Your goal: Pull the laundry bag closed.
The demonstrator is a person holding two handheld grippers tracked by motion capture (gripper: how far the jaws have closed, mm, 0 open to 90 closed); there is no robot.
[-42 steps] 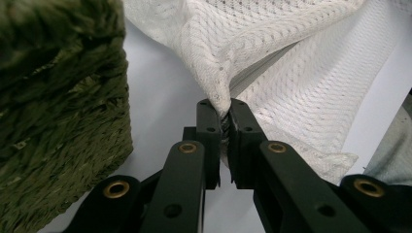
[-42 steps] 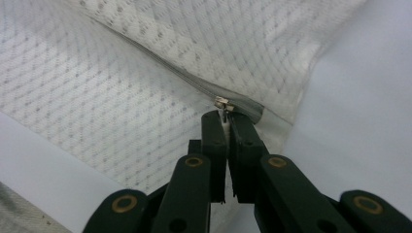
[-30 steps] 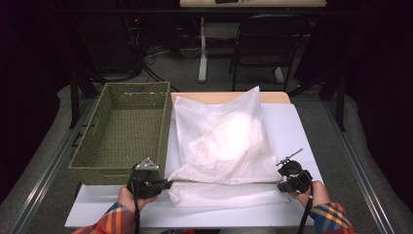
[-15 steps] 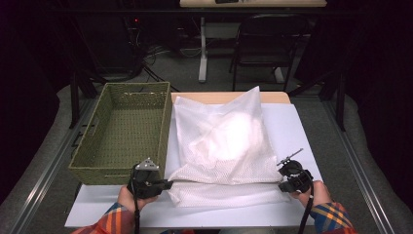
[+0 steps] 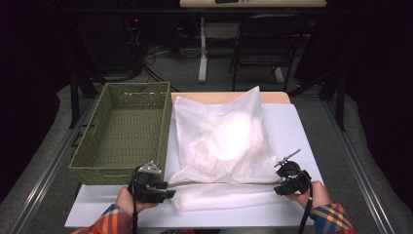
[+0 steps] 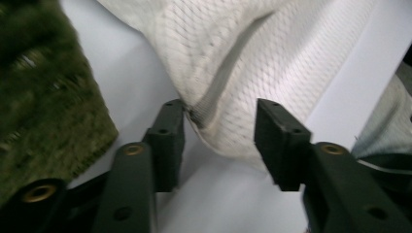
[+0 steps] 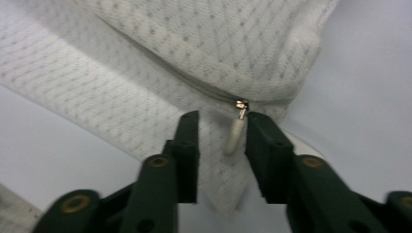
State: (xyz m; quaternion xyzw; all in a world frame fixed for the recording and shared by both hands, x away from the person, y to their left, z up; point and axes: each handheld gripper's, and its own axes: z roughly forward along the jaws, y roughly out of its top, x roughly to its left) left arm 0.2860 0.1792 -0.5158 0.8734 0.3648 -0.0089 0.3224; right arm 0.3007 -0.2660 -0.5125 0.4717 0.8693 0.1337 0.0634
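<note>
A white mesh bag [image 5: 224,141] lies on the white table top [image 5: 302,126], with its zip [image 5: 224,184] running along the near edge. My left gripper [image 5: 168,187] is at the bag's near left corner. Its jaws have just been opening, and the zip's end and the bag corner [image 6: 218,121] lie loose between them [image 6: 221,126]. My right gripper [image 5: 278,187] is at the near right corner. Its jaws have also just been opening [image 7: 221,133], and the white zip pull [image 7: 234,136] hangs free between them, close to the right pad.
A green woven basket [image 5: 117,174] stands empty to the left of the bag, its corner [image 6: 43,97] close to my left gripper. The table's near edge is just under both hands. A chair [image 5: 265,48] and desk legs stand on the floor beyond the table.
</note>
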